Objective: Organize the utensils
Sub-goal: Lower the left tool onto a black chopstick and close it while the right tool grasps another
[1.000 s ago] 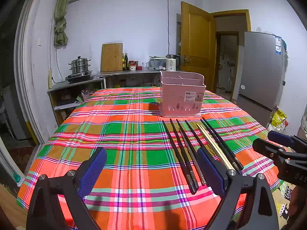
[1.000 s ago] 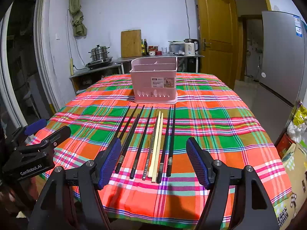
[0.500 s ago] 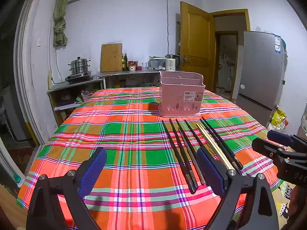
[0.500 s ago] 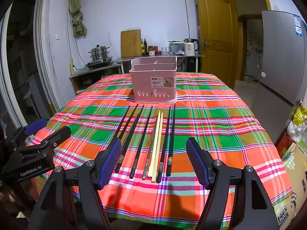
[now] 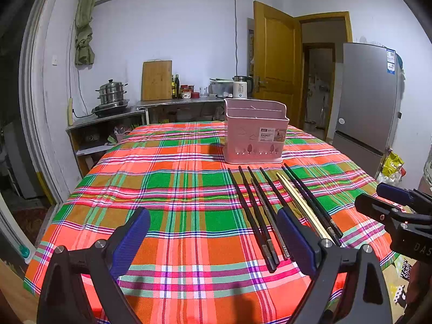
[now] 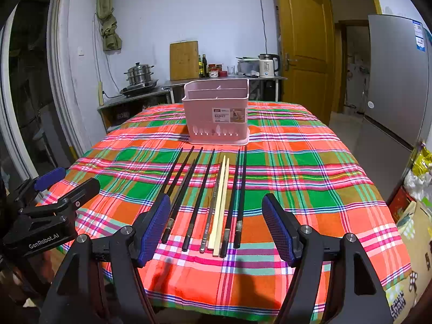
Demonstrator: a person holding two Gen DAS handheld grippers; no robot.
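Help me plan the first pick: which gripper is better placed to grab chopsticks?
Right gripper: the row of black and pale chopsticks lies between its open fingers, while the left gripper frames bare plaid tablecloth.

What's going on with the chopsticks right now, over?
Left tool open, empty. Right tool open, empty, above the chopsticks. Chopsticks in a row on the tablecloth, pink basket beyond. Nothing in the way.

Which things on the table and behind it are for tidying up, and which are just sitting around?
For the job: chopsticks, pink basket, right gripper, left gripper.

Just around: kettle, steamer pot, cutting board, fridge.
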